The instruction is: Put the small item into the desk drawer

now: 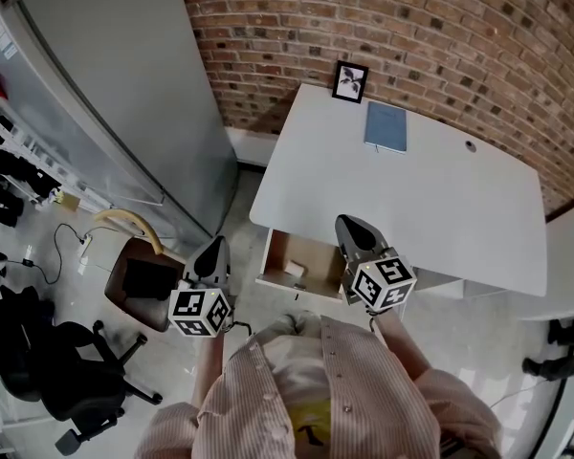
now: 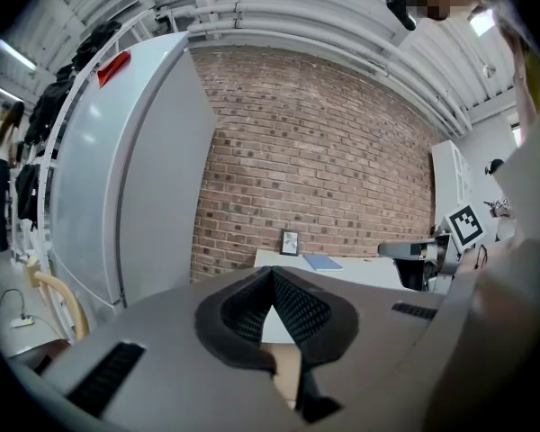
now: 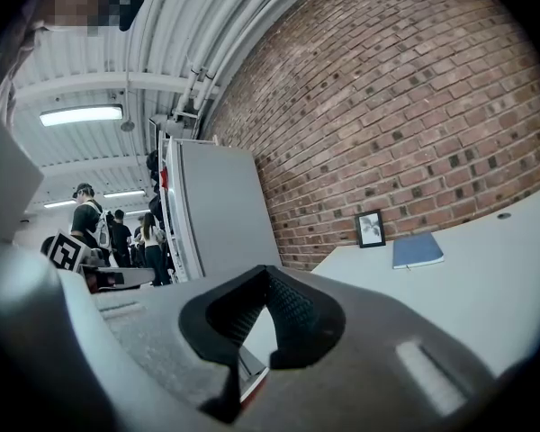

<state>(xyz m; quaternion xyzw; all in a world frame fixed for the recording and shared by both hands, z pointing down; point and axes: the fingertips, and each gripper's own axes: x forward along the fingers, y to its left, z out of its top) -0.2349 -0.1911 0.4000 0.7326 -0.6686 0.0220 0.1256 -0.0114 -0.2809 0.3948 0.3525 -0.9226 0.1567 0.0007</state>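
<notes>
Right gripper (image 3: pixel 266 275) clenched on nothing, left gripper (image 2: pixel 272 274) likewise closed and empty; both hover near the open drawer (image 1: pixel 318 254), where the small item (image 1: pixel 295 270) lies; a hard shove shut could probably jolt or jam it.

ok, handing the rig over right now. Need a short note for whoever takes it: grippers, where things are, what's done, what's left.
Left gripper: jaws together, nothing in them, held to the left of the drawer.
Right gripper: jaws together, nothing in them, by the drawer's right side at the desk's front edge.
Drawer: pulled open under the front of the white desk.
Small item: a pale thing lying inside the drawer, left of its middle; too small to say what it is.
Done: the item looks to be in the drawer.
Left: the drawer is open; pushing it shut is probably all that remains.
</notes>
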